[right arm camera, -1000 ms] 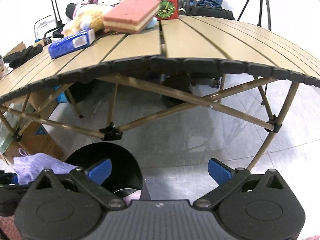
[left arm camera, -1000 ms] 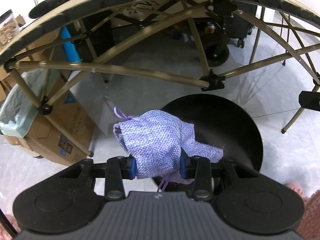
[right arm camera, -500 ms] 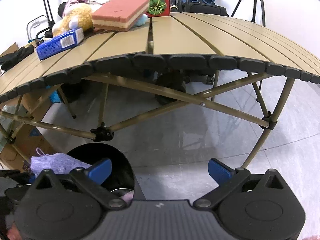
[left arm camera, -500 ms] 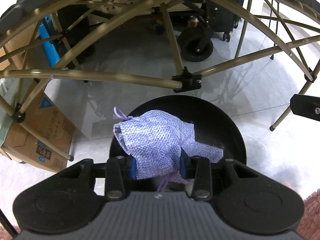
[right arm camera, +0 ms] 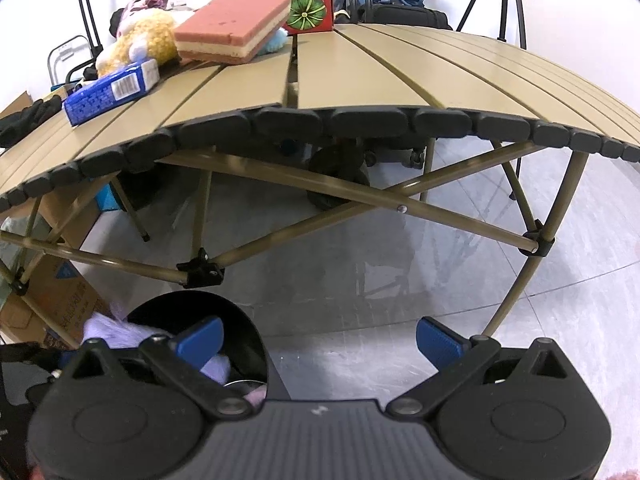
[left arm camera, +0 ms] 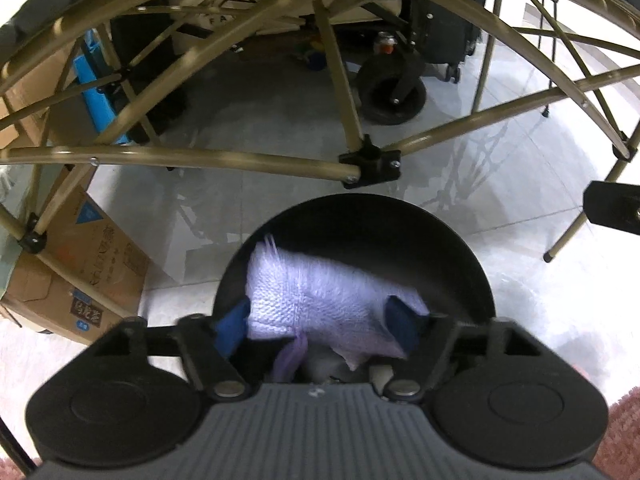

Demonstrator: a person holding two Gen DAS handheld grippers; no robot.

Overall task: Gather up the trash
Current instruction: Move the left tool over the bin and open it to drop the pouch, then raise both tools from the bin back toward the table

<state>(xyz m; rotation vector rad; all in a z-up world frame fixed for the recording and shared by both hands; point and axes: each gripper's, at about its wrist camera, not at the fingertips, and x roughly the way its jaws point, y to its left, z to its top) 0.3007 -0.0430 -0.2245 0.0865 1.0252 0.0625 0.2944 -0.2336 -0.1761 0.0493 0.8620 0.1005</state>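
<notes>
Lilac woven pouch [left arm camera: 320, 300], blurred, sits low in frame over the black bin [left arm camera: 460, 248], between the left gripper [left arm camera: 318, 326] pads, spread apart. Right gripper [right arm camera: 318, 340] gapes, empty.

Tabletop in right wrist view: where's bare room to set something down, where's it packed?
Bare: the right half of the table, from the centre seam to the right edge, and the front-left strip between the blue box and the edge caps. Crowded: the back-left, with pink sponge block, yellow plush and red box.
</notes>
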